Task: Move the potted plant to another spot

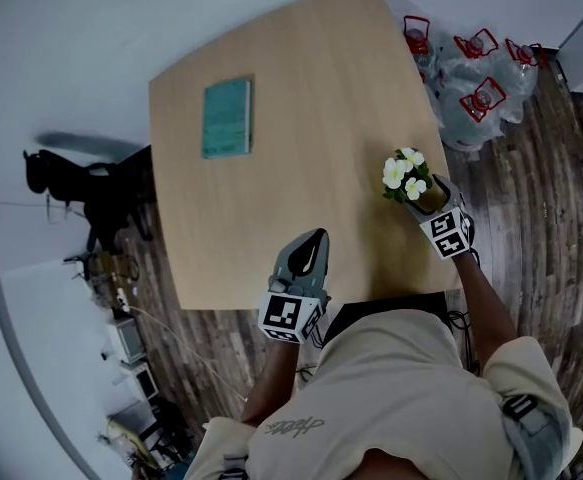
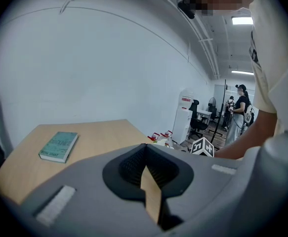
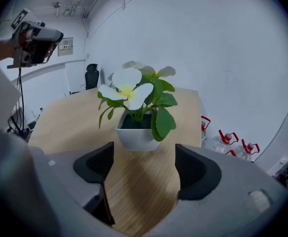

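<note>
Lines up the right gripper (image 3: 144, 157), jaws wide apart, just short of the potted plant (image 3: 136, 132) at the right edge of the table (image 1: 301, 98). Holds the left gripper (image 2: 146, 168) pinched together, empty. Likely calls next for easing forward around the plant, then squeezing.

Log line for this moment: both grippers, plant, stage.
stage: pre-grasp | potted plant: upright on table, near its right edge, ungripped | right gripper: open, just short of it | left gripper: shut, empty
</note>
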Motion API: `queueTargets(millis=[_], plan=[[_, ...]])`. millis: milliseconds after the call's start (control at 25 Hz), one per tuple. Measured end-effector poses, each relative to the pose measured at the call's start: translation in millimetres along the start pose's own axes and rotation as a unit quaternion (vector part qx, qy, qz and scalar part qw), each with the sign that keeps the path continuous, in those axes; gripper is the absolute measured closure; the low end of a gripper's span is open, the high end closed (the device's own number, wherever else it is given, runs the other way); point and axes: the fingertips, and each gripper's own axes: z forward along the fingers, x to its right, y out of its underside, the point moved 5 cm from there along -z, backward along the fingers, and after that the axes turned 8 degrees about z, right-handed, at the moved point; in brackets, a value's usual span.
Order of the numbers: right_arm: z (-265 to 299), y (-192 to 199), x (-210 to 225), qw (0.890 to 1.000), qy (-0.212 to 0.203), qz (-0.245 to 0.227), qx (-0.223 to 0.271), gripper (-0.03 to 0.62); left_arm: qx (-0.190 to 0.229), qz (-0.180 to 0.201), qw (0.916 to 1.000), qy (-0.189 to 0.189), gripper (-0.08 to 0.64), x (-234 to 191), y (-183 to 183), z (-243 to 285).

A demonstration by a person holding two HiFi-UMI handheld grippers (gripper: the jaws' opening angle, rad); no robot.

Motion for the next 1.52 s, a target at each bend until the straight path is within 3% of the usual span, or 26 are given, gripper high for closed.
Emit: queueTargets(millis=[1040,1160,1520], plan=[[52,-23,-9,0.999,-0.03,-0.002,0.02,0.192,-0.029,-0.026,0.9976,-0.057,0.543,-14,11,1],[52,-23,-9,0.999,-0.033,-0.002,0.02,0.246,-0.034,-0.026,0.9971,-0.062,0.543,-14,14,-1],[43,-23,-11,0.999,-0.044,0.011,0.029,0.253,-0.03,-0.022,0.9966,-0.074,0.543,-11,13,-9]])
